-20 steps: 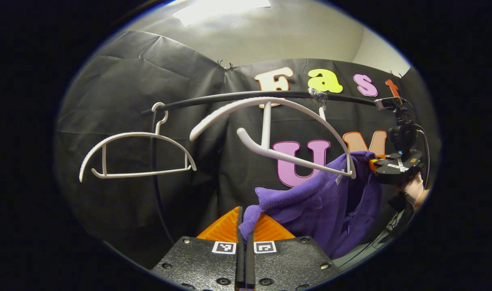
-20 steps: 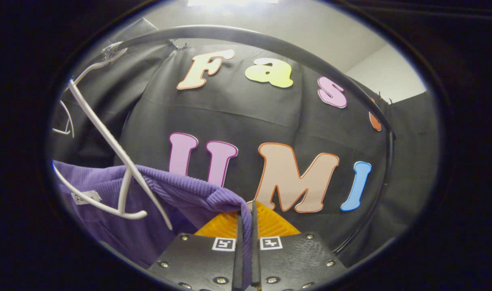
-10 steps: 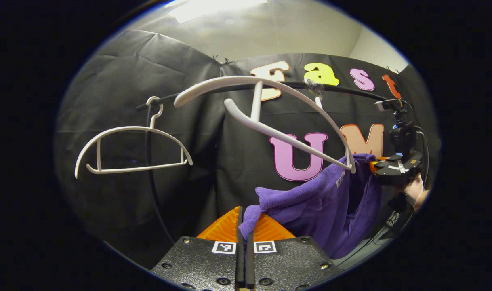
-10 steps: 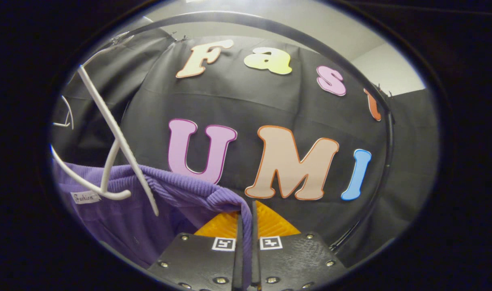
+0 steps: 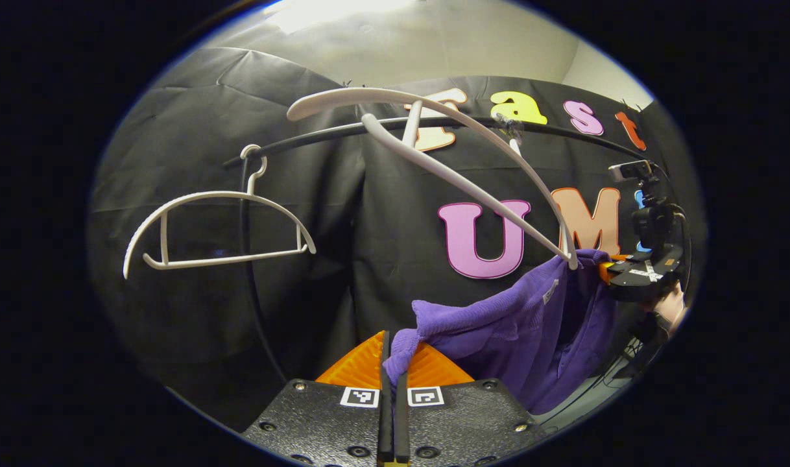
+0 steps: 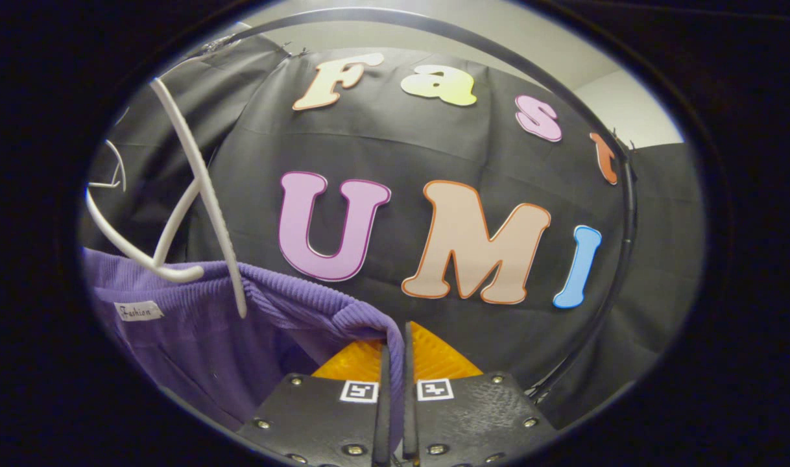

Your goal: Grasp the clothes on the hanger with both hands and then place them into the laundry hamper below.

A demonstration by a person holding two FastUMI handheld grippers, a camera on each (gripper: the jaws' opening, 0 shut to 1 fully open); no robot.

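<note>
Before the black cloth wall (image 6: 434,143), both grippers' jaws pinch the purple garment (image 5: 518,331) under a rail (image 5: 343,133).

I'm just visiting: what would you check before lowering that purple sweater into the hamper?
1. Left gripper shut on the sweater: ok, a fold is pinched between its fingers.
2. Right gripper shut on the sweater: ok, cloth runs between its fingers.
3. Sweater free of the hanger: not ok, one hanger end sits at the collar in both views.
4. Hanger steady on the rail: not ok, it is tilted steeply.
5. Empty hanger out of the way: ok, it hangs apart, farther along the rail.
6. Hamper below ready: cannot tell.
</note>
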